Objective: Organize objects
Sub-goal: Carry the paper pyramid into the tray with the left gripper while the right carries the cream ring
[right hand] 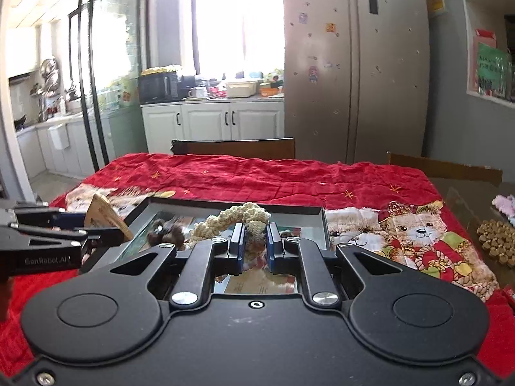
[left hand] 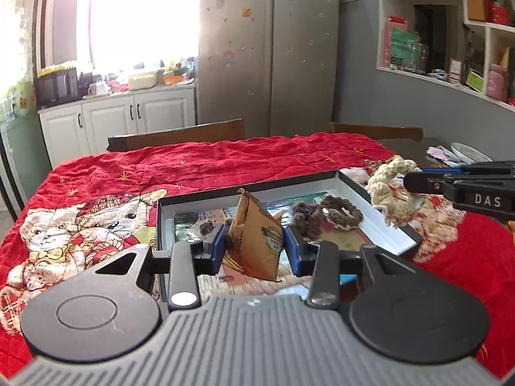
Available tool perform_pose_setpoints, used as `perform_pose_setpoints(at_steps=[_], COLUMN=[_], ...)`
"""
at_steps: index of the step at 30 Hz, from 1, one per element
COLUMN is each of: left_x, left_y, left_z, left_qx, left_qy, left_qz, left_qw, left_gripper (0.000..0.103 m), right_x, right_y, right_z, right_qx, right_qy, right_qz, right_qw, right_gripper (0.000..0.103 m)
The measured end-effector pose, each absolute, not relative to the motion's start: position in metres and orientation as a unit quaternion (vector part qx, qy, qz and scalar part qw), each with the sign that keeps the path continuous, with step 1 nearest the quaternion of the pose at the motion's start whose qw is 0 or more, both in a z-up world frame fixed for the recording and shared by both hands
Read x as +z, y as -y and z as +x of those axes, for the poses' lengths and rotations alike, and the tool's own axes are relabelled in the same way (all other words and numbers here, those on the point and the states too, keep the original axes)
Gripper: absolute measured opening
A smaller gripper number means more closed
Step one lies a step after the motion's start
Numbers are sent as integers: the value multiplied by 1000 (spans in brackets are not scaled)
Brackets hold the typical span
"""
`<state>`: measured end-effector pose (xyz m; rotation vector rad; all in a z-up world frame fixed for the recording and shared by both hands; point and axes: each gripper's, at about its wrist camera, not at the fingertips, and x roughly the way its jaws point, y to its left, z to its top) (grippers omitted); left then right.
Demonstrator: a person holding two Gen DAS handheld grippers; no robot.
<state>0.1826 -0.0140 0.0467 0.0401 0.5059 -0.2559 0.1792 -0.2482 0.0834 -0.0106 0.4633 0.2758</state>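
1. Landmark: box (left hand: 379, 222), a shallow tray with black outer walls and a white inner rim, lying on the red blanket (left hand: 225, 160).
2. Left gripper (left hand: 254, 247) clenched on a brown packet (left hand: 254, 238); packet held tilted, above the box's near-left part, clear of its floor.
3. Right gripper (right hand: 256, 244) clenched on a cream rope ring (right hand: 238, 217); ring hangs lifted over the box's right edge in the left wrist view.
4. Inside the box, far-right part: a dark brown ring (left hand: 342, 212) and a dark fuzzy ring (left hand: 305, 215), touching each other.
5. Right of the box, off the blanket: a brown studded mat (right hand: 497, 244) on bare table.
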Motion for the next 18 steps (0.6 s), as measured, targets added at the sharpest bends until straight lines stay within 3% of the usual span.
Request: perform_pose_setpoints(at_steps=[18], left_x=[26], left_y=[31], left_z=[277], left_qx=[-94], left_qy=[-296], left_qz=[-9], left_qw=[951], left_gripper=[43], right_x=[37], right_y=[255], right_z=[293], right_qx=[83], right_qy=[-291], right_qz=[53], right_qw=[952], right_gripper=[13])
